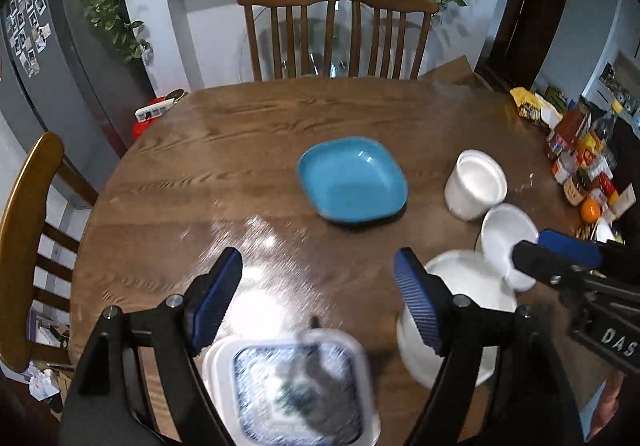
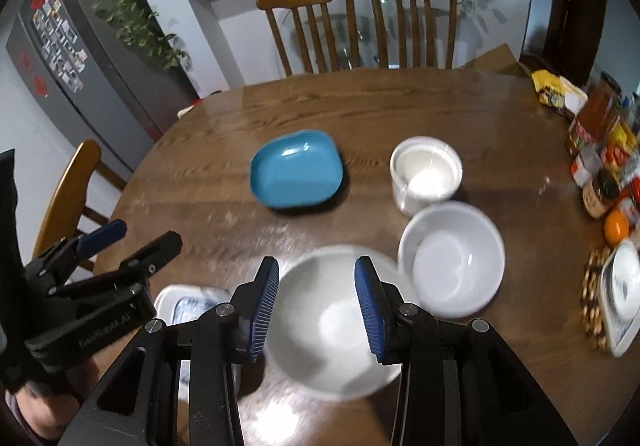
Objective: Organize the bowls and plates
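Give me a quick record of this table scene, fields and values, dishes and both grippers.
surface: round wooden table
blue dish: mid-table, empty
white bowls: large, medium, small deep, all upright
patterned square plate: near edge, blurred
left gripper: open, above the plate
right gripper: open, over the large bowl

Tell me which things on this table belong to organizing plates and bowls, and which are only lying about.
For the job:
- square blue plastic dish
- tall white ceramic cup-shaped bowl
- round white ceramic bowl
- wide white shallow bowl
- square white plate with blue pattern

Just lying about:
- orange round fruit
- jars and packets at the table's right edge
- yellow snack bag
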A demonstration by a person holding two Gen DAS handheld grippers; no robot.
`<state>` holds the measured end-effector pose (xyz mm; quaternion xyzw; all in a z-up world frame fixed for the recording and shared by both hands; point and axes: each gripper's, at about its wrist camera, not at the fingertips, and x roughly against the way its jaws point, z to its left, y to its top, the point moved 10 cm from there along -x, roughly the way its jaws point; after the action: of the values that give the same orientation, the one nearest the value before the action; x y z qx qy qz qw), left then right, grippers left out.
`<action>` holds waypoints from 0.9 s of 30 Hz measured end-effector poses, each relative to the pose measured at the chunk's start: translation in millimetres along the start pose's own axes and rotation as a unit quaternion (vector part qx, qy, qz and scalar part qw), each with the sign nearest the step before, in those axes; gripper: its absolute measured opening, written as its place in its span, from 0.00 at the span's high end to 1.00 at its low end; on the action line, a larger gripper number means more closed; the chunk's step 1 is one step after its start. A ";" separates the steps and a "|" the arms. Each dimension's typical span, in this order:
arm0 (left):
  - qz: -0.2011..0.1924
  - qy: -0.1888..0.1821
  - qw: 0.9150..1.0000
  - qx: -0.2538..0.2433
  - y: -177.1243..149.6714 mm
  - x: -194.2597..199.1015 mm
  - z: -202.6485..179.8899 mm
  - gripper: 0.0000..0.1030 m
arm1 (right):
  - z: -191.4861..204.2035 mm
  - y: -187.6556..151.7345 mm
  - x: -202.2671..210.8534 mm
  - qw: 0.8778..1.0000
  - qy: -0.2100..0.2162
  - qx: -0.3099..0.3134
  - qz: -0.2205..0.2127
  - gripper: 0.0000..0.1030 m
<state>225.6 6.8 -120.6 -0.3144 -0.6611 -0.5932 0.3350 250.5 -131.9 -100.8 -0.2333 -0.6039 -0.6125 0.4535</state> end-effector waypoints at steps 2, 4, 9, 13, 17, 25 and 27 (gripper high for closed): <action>0.006 0.004 1.000 0.009 10.8 -11.9 -5.2 0.24 | -1.9 12.2 -10.6 1.000 0.013 0.000 0.007 0.61; 0.013 0.009 1.000 0.021 17.6 -23.5 -6.7 0.24 | -4.6 20.5 -24.1 1.000 0.018 -0.002 0.016 0.61; 0.031 0.050 0.998 0.038 30.9 -63.7 3.3 0.24 | -7.9 30.1 -67.9 0.999 0.011 0.012 0.051 0.61; 0.061 0.058 0.995 0.051 29.5 -97.1 13.0 0.24 | -9.8 38.1 -94.1 0.998 0.011 0.019 0.067 0.61; 0.079 0.060 0.993 0.068 27.4 -122.3 21.9 0.24 | -15.0 47.3 -120.2 0.996 0.000 0.020 0.083 0.61; 0.114 0.055 0.989 0.072 16.7 -157.2 24.7 0.47 | -20.9 46.1 -169.6 0.992 -0.008 0.020 0.128 0.61; 0.125 0.048 0.988 0.074 14.2 -164.6 23.1 0.56 | -24.6 47.2 -178.2 0.991 -0.016 0.018 0.132 0.61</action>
<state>330.6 28.3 -248.4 -0.3402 -0.6422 -0.5103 0.4599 381.9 -99.9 -228.4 -0.3122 -0.5858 -0.5330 0.5247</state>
